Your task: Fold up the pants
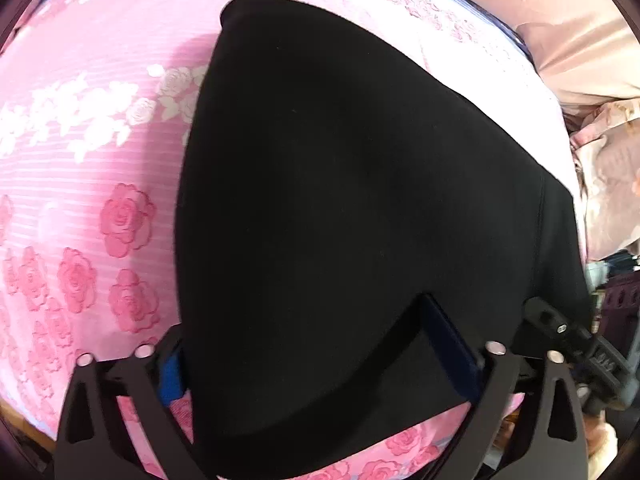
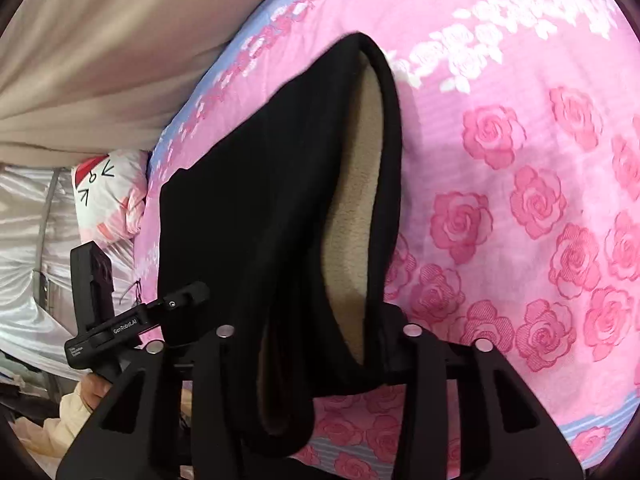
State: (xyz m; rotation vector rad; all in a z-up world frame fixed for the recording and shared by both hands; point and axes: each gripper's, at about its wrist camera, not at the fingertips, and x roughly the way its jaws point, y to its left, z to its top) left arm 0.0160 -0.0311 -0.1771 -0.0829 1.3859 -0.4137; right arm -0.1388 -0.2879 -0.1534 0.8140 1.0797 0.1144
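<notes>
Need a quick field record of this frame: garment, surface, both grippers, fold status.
garment: black pants with beige fleece lining, lining visible at an open end
surface: pink rose-print bedsheet
left gripper: shut on the pants' near edge, blue pads either side of the fabric
right gripper: shut on bunched pants fabric
also in view: white cartoon-face pillow beside the bed
fold status: pants held at one end by both grippers, far part lying on the sheet; fold count unclear
</notes>
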